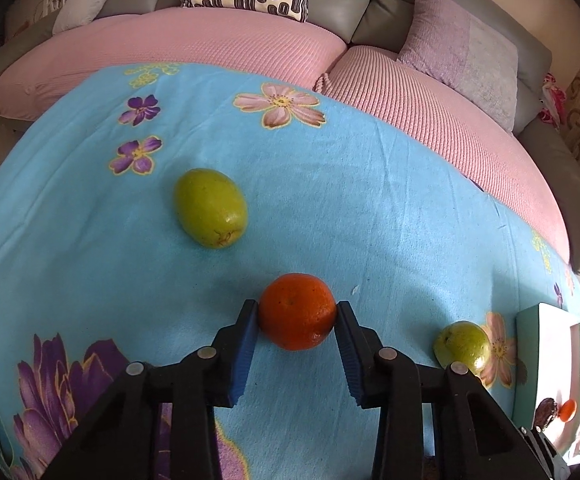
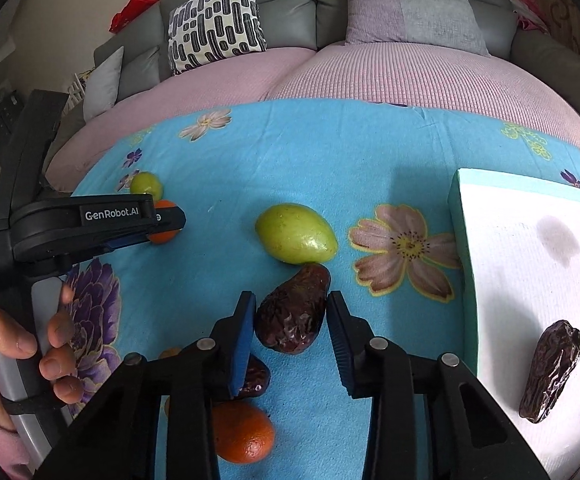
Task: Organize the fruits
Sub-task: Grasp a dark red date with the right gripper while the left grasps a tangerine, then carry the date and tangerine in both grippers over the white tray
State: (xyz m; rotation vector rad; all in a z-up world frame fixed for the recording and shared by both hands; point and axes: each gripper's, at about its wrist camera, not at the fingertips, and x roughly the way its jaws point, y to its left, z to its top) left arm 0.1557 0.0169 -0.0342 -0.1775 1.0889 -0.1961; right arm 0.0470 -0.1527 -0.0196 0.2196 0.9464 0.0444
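Left gripper (image 1: 297,314), lower centre of left view: blue pads touch both sides of round orange mandarin (image 1: 297,311) on blue flowered cloth (image 1: 369,208), gripping it. Right gripper (image 2: 291,312), lower centre of right view: jaws spread around wrinkled dark-brown date (image 2: 291,316), right pad apart from it.

1. In the right wrist view, a dark date (image 2: 256,378) lies mostly hidden behind the right gripper's (image 2: 291,312) left finger.
2. A small orange-brown thing (image 2: 170,353) just left of it is too covered to tell.
3. The orange (image 2: 242,432) at the bottom is partly covered by the gripper's frame.
4. The white tray (image 2: 529,280) is cut off by the right edge.
5. In the left wrist view, the tray's (image 1: 545,360) contents, a dark piece (image 1: 546,411) and a small orange one (image 1: 568,410), are too small to identify.
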